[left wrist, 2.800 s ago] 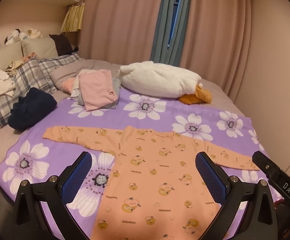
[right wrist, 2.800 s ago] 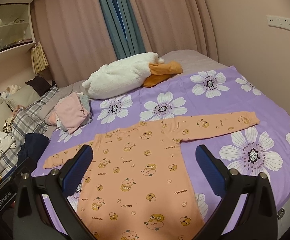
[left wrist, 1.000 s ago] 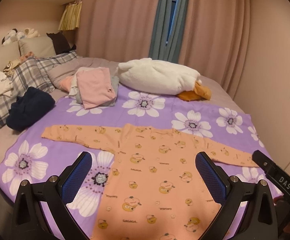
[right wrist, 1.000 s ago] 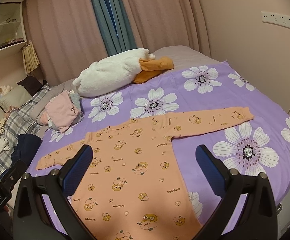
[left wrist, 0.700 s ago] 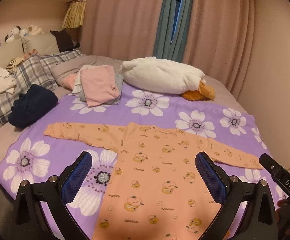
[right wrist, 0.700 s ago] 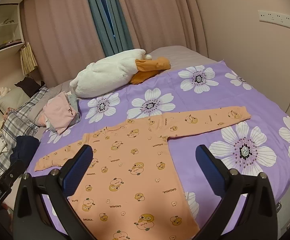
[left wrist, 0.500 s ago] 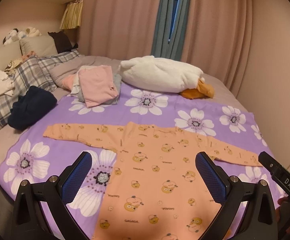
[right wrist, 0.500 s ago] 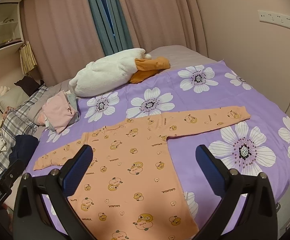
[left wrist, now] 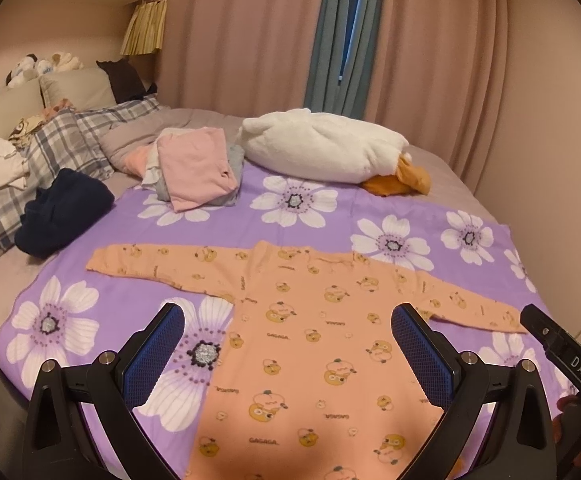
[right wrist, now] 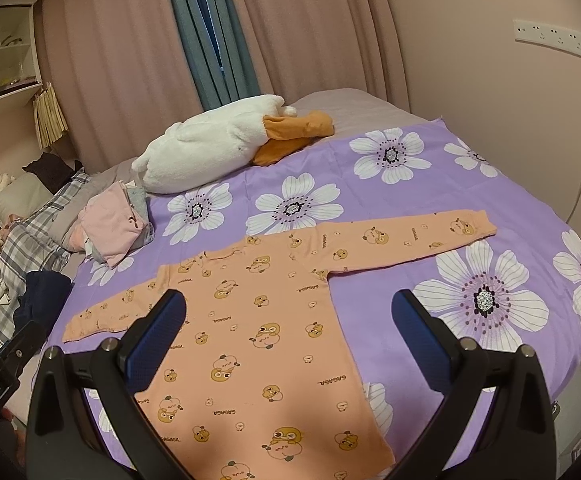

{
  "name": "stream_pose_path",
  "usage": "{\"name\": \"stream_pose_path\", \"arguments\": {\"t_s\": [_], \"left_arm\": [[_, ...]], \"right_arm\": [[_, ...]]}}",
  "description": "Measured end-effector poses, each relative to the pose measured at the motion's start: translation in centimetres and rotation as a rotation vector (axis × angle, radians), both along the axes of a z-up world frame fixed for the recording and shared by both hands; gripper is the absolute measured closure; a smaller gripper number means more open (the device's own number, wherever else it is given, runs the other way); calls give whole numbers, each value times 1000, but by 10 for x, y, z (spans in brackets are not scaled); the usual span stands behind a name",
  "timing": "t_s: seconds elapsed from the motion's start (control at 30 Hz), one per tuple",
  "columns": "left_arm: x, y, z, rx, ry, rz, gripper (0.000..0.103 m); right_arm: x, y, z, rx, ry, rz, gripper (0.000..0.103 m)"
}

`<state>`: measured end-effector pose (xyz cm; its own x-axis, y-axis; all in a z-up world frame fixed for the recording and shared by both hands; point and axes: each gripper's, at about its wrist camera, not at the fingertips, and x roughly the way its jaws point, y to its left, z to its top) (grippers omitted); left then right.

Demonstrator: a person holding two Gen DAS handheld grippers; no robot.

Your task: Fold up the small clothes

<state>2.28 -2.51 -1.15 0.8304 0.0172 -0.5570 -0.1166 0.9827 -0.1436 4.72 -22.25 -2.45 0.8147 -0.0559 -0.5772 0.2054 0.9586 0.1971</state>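
An orange long-sleeved top (left wrist: 310, 340) (right wrist: 258, 320) with cartoon prints lies flat on the purple flowered sheet (left wrist: 302, 200) (right wrist: 490, 300), both sleeves spread out sideways. My left gripper (left wrist: 288, 354) hovers open above the top's lower body, nothing between its blue pads. My right gripper (right wrist: 290, 344) is open too, held over the same garment from the right side. In the left wrist view the right gripper's black body shows at the right edge, and in the right wrist view the left gripper's body shows at the left edge. Neither touches the cloth.
A pile of folded pink and grey clothes (left wrist: 194, 168) (right wrist: 114, 228) sits at the sheet's far left corner. A white plush duck (left wrist: 322, 148) (right wrist: 218, 148) lies at the back. A dark blue garment (left wrist: 62, 212), plaid pillows (left wrist: 50, 148) and curtains (left wrist: 342, 32) surround the bed.
Both grippers have drifted slightly over the bed, so the view sways a little. The orange top has not moved and both stay open.
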Motion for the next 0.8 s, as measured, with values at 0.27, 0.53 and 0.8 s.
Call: {"name": "stream_pose_path", "arguments": {"t_s": [0.27,0.53,0.8], "left_arm": [[0,0,-1,2,0,4,0],[7,3,-6,-9,22,1,0],[27,56,-8,-193,-104,-176,0]], "right_arm": [[1,-2,-1,-5,6,3,0],[3,-5,-4,-6,20,-14,0],[5,-7,-7,13,29,6,0]]}}
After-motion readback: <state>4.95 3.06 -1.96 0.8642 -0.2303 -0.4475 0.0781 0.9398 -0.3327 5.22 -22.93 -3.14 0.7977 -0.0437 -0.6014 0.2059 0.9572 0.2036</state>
